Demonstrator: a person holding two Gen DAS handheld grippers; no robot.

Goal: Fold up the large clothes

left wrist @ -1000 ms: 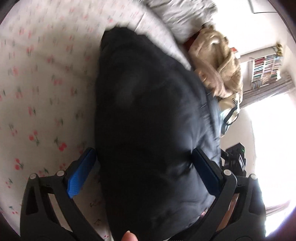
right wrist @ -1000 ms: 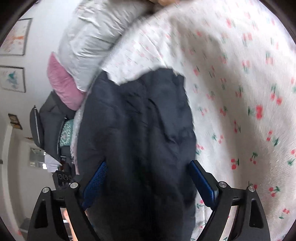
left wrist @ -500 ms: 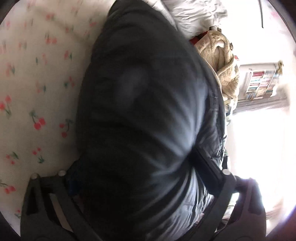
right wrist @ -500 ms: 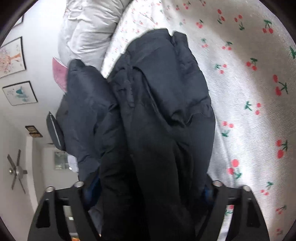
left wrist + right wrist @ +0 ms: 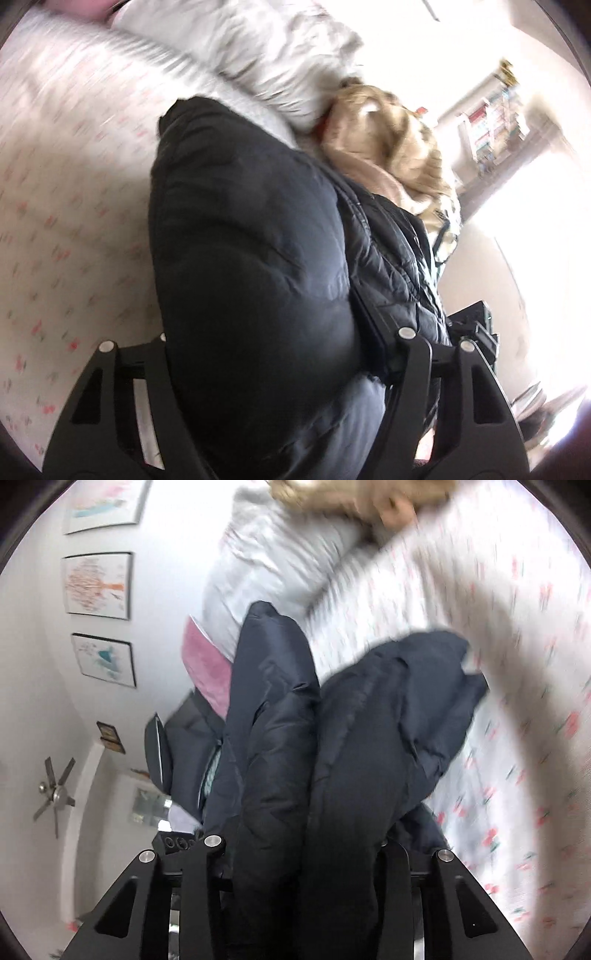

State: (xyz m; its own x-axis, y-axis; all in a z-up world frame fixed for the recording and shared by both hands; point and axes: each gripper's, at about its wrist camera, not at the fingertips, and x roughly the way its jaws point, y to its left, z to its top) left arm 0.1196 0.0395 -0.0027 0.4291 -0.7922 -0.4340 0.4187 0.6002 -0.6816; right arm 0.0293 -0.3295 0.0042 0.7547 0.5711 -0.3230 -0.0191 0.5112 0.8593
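One dark padded jacket (image 5: 251, 258) hangs partly lifted over the bed (image 5: 74, 206), its bulk bunched between both tongs and its far end trailing onto the cherry-print sheet. Left tongs (image 5: 269, 354) are clamped on a thick wad of the jacket; right tongs (image 5: 306, 853) likewise closed on a gathered fold, with fabric filling the gap in each. Judged soft, puffy and moderately bulky, light for its volume; the shell looks smooth and likely slippery, so thin pinches may creep out. Best hold appears to be at seams, hem or collar edge, where layers are firm, rather than mid-panel padding. Count: one jacket, two tongs, one grey pillow (image 5: 266, 62), one pink cushion (image 5: 207, 664), one tan garment (image 5: 391, 147) heaped at the bed head, three pictures (image 5: 98, 585) on the wall.
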